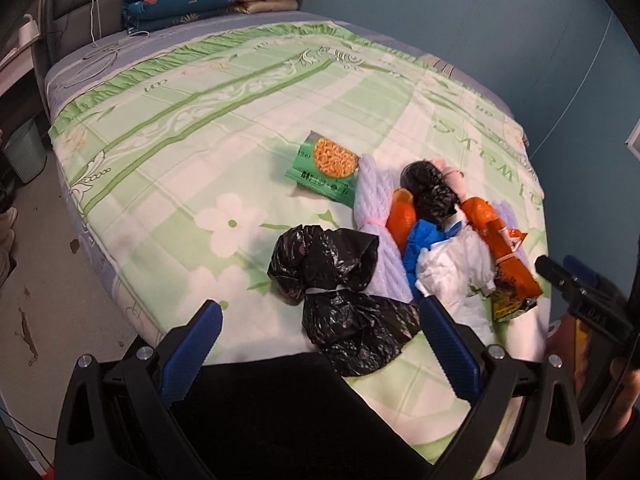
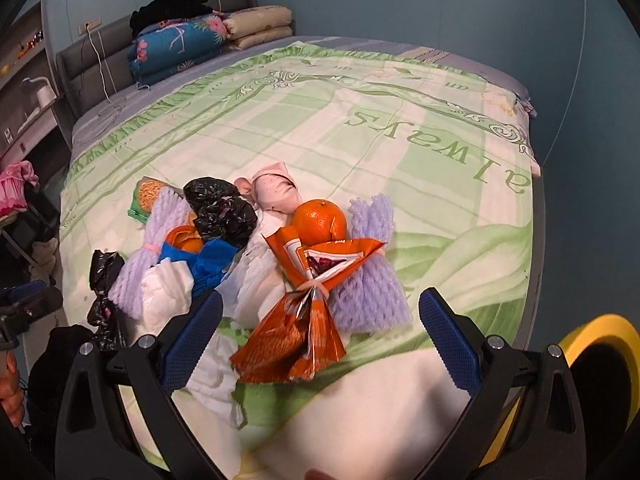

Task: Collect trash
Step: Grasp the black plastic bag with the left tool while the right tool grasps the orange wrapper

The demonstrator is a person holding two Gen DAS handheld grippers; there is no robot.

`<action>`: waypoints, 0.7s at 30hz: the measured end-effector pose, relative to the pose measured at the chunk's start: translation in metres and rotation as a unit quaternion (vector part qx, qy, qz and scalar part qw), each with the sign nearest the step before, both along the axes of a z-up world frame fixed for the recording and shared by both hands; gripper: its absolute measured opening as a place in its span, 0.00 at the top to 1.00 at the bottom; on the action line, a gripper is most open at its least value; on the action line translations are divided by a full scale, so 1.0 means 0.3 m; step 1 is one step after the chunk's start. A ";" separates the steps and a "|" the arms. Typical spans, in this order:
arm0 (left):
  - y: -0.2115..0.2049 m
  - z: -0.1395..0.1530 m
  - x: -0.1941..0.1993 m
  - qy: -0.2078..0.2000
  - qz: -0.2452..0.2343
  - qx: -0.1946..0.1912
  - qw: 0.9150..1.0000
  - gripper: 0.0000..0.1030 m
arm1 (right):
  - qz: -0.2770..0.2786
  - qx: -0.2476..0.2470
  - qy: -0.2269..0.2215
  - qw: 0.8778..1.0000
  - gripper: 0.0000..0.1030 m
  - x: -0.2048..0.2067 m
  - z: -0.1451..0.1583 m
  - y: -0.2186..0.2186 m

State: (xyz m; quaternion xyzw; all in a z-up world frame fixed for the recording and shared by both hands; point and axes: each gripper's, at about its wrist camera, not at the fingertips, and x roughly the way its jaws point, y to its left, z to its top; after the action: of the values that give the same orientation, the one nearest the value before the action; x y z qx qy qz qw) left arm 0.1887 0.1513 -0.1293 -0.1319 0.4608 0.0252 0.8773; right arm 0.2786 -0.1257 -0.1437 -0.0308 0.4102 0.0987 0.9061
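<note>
Both tongs gaped wide and empty: left gripper point(image 1: 320, 320) low-centre framing the crumpled black plastic bag point(image 1: 324, 268), right gripper point(image 2: 320, 312) framing the orange foil snack wrapper point(image 2: 304, 320), probably lined up for grabs.

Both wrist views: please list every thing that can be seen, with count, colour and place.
Bed cover: one, green and white, over the whole bed.
Folded quilts: a stack, blue floral and beige, at the headboard.
Black bags: two, one at the near bed edge, one in the pile.
Foam nets: two, lilac, one at each side of the pile.
Snack wrapper: one, orange, tied, front of the pile.
Oranges: two, one whole, one peeled open.
Noodle packet: one, green, behind the pile.
Bin: one, grey, on the floor.
Left tool: open, over the near black bag.
Right tool: open, over the wrapper.
</note>
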 end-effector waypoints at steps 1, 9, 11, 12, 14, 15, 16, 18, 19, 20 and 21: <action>0.005 -0.017 0.013 0.005 0.001 -0.003 1.000 0.08 | 0.001 -0.002 0.006 1.000 0.09 0.017 -0.009 0.003; 0.010 -0.109 0.088 0.027 -0.002 -0.002 1.000 0.19 | 0.005 -0.025 0.034 0.999 0.25 0.076 -0.067 0.046; 0.009 -0.136 0.104 0.033 -0.004 -0.003 0.999 0.24 | 0.003 -0.028 0.042 0.999 0.30 0.089 -0.082 0.052; 0.013 -0.144 0.106 0.036 -0.006 -0.007 0.999 0.27 | 0.001 -0.031 0.046 0.998 0.31 0.097 -0.090 0.054; 0.011 -0.168 0.114 0.044 -0.010 -0.020 0.999 0.36 | 0.000 -0.029 0.057 0.998 0.40 0.110 -0.107 0.058; 0.010 -0.174 0.116 0.046 -0.010 -0.022 0.999 0.42 | 0.000 -0.027 0.064 0.998 0.42 0.116 -0.116 0.058; 0.008 -0.181 0.116 0.048 -0.011 -0.023 0.999 0.49 | -0.001 -0.025 0.070 0.997 0.46 0.121 -0.124 0.057; 0.006 -0.190 0.115 0.050 -0.011 -0.028 0.998 0.57 | -0.005 -0.020 0.079 0.997 0.53 0.131 -0.142 0.055; 0.005 -0.193 0.114 0.050 -0.012 -0.030 0.998 0.61 | -0.005 -0.017 0.082 0.996 0.59 0.133 -0.147 0.055; 0.005 -0.193 0.111 0.048 -0.013 -0.031 0.998 0.63 | -0.005 -0.014 0.082 0.997 0.64 0.132 -0.150 0.055; 0.005 -0.193 0.107 0.047 -0.013 -0.031 0.998 0.67 | -0.004 -0.011 0.082 0.997 0.66 0.130 -0.151 0.056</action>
State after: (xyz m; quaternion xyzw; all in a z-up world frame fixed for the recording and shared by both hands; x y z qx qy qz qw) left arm 0.2207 0.1528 -0.1871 -0.1522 0.5036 0.0056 0.8504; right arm 0.3178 -0.1090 -0.1890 -0.0309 0.4842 0.0929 0.8695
